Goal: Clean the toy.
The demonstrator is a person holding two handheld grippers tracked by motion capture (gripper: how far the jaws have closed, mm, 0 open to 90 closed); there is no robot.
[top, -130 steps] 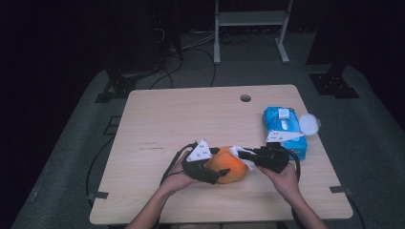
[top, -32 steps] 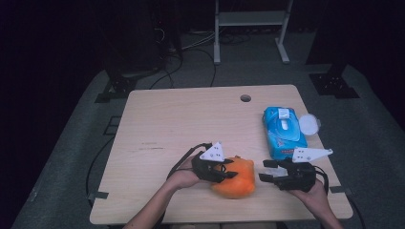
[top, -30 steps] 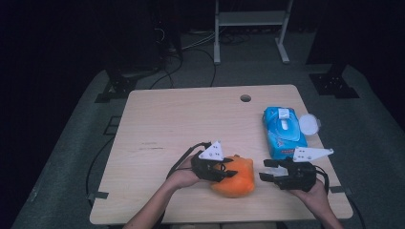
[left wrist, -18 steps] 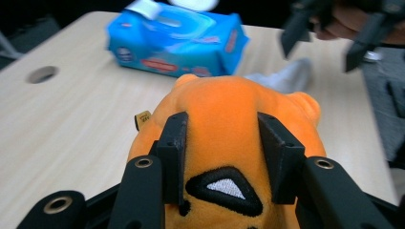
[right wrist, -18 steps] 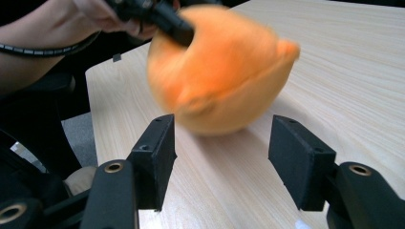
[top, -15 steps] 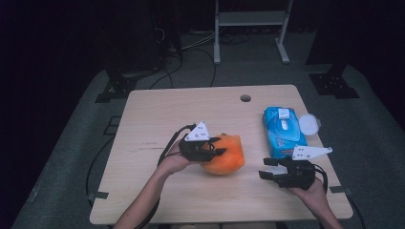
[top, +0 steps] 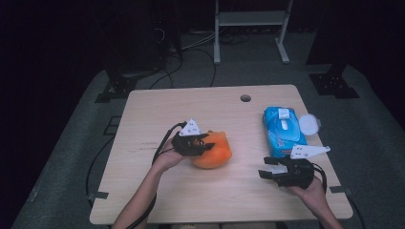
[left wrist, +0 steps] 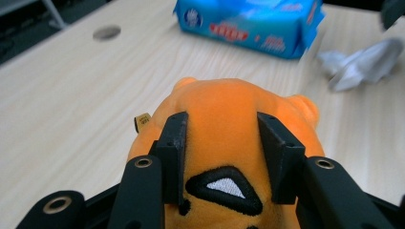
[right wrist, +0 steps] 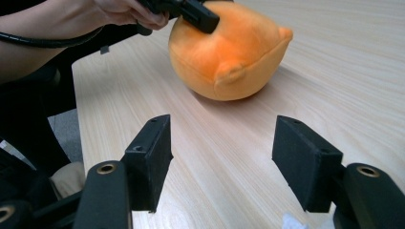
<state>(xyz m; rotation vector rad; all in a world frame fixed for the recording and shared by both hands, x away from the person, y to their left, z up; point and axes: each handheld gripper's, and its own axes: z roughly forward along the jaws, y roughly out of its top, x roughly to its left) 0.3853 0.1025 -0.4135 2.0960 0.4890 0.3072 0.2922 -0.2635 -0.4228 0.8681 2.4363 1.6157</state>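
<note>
Near the front edge of the counter [top: 143, 200], toward its right corner, the right tool [top: 268, 173] sits with its jaws wide and nothing between them; they have just been opening. Farther in, about the middle, the left tool [top: 206, 141] squeezes one orange plush toy [top: 213, 151], which rests on the wood. Beyond, by the right edge, lies one blue wipes pack [top: 282, 131], with one round white lid [top: 309, 125] just beside it.
</note>
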